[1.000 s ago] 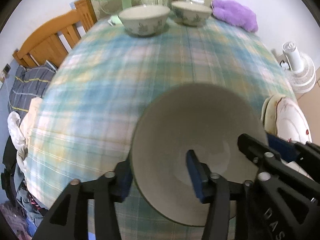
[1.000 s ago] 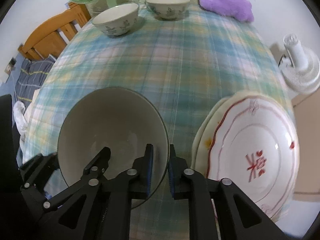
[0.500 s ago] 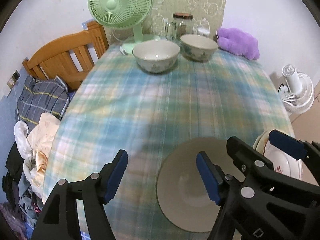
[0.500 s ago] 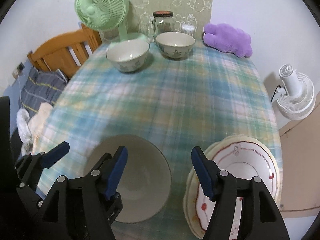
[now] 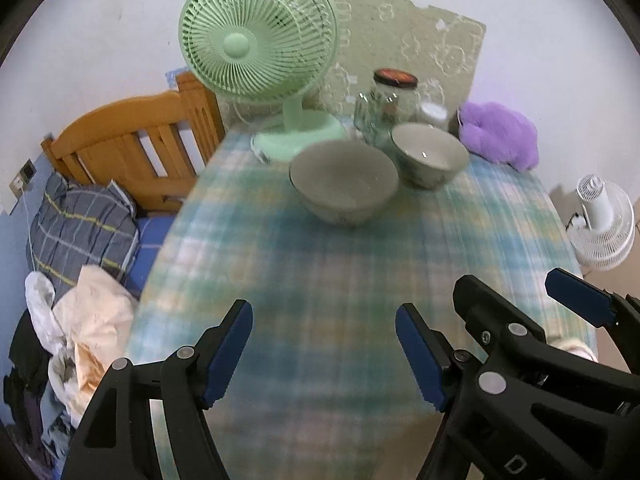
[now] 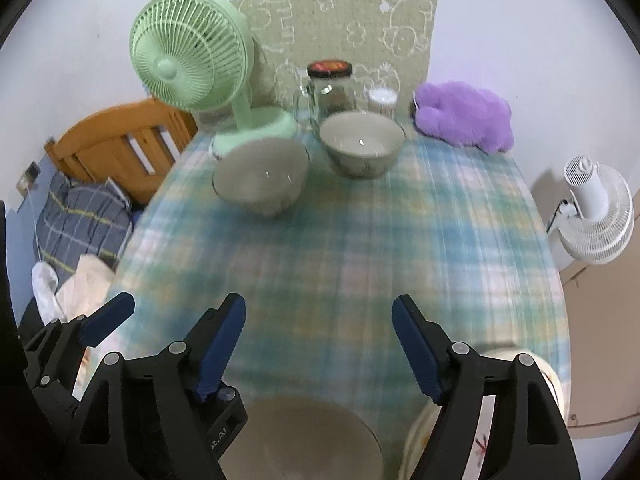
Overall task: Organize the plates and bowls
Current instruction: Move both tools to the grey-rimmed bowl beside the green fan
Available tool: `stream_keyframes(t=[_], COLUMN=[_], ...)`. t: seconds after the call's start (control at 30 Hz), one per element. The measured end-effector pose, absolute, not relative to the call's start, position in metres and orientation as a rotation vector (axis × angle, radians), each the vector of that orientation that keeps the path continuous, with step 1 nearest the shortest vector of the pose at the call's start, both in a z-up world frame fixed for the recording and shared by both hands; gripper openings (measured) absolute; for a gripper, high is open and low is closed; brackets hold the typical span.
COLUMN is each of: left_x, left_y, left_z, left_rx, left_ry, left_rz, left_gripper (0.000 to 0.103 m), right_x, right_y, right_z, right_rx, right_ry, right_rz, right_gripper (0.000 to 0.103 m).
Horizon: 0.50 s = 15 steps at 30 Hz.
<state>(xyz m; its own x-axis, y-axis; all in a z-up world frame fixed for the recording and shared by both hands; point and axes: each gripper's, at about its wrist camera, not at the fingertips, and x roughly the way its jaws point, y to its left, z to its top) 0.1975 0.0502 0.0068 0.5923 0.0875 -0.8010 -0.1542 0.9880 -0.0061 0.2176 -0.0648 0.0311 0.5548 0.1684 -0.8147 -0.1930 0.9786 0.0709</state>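
A plain beige bowl point(image 6: 304, 436) sits on the checked tablecloth at the near edge, with a stack of cream, red-trimmed plates point(image 6: 554, 384) to its right. My right gripper point(image 6: 320, 340) hovers above and beyond that bowl, its jaws opening with nothing between them. My left gripper point(image 5: 324, 344) is open over bare cloth, also with nothing between its fingers. Two patterned bowls stand side by side at the far end: the left one point(image 5: 344, 182) point(image 6: 262, 178) and the right one point(image 5: 430, 156) point(image 6: 362, 144). In the left wrist view the near bowl is hidden.
Behind the far bowls stand a green desk fan point(image 5: 256, 48), a glass jar point(image 6: 330, 88) and a purple plush point(image 6: 464, 120). A wooden headboard point(image 5: 136, 148) and heaped clothes point(image 5: 80, 232) lie to the left. A white fan point(image 6: 596, 212) stands on the floor to the right.
Both grippers let go of the near bowl's rim, opened wide, and rose and drew back. The bowl stays on the cloth beside the plates.
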Motion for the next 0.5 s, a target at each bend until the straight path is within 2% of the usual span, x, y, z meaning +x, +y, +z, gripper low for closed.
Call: stream_keyframes(t=[0.5], left_x=[0.277], left_y=[0.095], left_z=[0.013], left_rx=[-0.039], left_ry=[0.865], left_rz=[0.119], left_gripper=[0.074], right_x=[0.295], right_y=[-0.015], right_z=[0.038], right_rx=[0.011], right_ry=[0.888], right_rz=[0.132], right_gripper=[0.079])
